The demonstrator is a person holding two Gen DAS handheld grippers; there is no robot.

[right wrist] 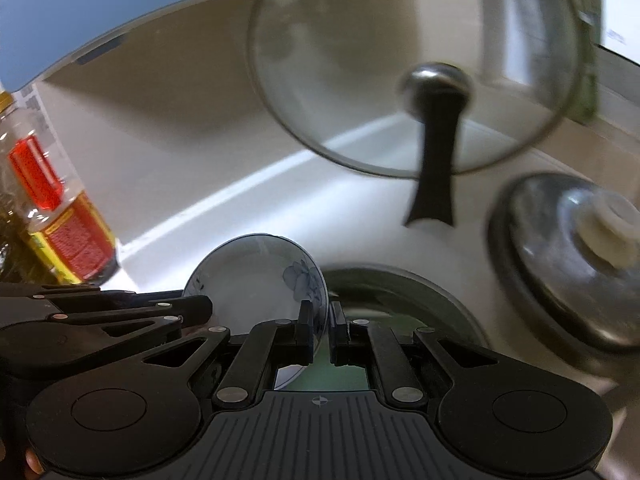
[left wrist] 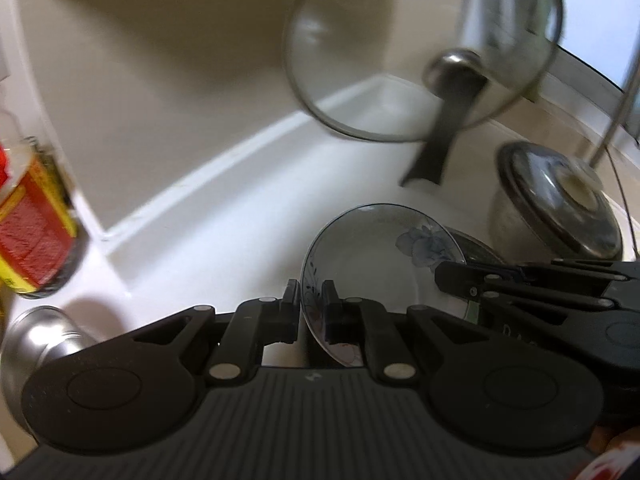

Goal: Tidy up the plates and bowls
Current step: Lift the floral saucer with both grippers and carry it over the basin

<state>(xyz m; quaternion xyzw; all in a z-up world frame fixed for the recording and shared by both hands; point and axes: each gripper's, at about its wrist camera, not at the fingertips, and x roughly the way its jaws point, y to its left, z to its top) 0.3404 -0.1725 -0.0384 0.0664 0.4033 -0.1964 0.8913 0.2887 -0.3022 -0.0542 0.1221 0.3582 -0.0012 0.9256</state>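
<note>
I had the bowl (left wrist: 376, 256) aloft above the counter (left wrist: 224, 232), left gripper (left wrist: 311, 300) and right gripper (right wrist: 320, 322) each pinching its rim; uneven hands could, I think, twist it free.

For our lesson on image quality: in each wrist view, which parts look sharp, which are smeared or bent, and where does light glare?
Left wrist view: the left claw and the white flower-printed bowl are sharp; the round glass lid is motion-smeared. Right wrist view: the right claw is crisp, the red-labelled bottle is blurred, the countertop's white edge bows from the fisheye, and glare sits on the domed steel lid.
</note>
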